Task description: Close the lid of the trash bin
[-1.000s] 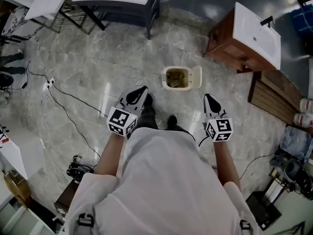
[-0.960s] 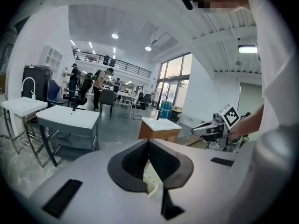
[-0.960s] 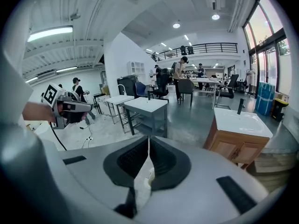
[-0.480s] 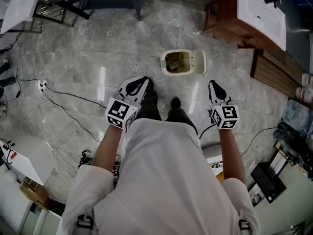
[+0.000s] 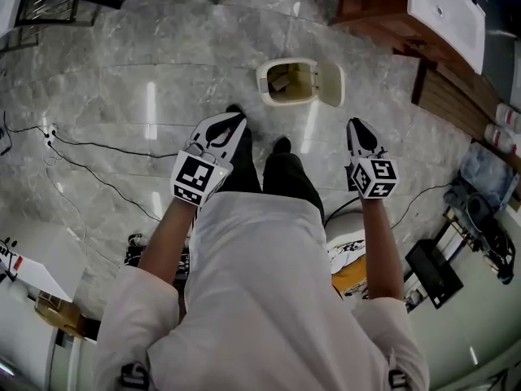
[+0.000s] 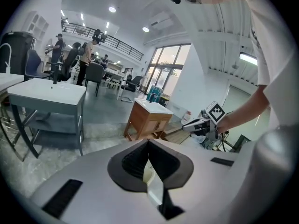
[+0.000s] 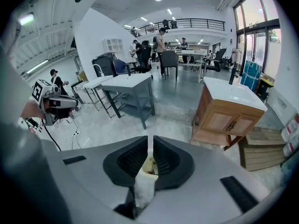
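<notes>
A small cream trash bin [image 5: 286,82] stands on the marble floor, and its lid [image 5: 330,85] is swung open to the right. Some rubbish lies inside. My left gripper [image 5: 235,121] is shut and empty, hanging below and left of the bin. My right gripper [image 5: 355,125] is shut and empty too, just below and right of the lid. Neither touches the bin. Part of the bin [image 6: 149,173] shows through the slit under the left gripper [image 6: 148,143], and part of the bin [image 7: 149,165] shows likewise between the right gripper's [image 7: 150,141] pads.
A wooden cabinet [image 5: 376,6] with a white basin top stands at the back right, with a slatted wooden pallet [image 5: 454,103] beside it. Cables [image 5: 89,147] run across the floor on the left. The person's shoes [image 5: 281,146] are just short of the bin.
Both grippers have sunk and come nearer the bin as the person stepped forward. The lid still stands open and both sets of jaws stay shut.
</notes>
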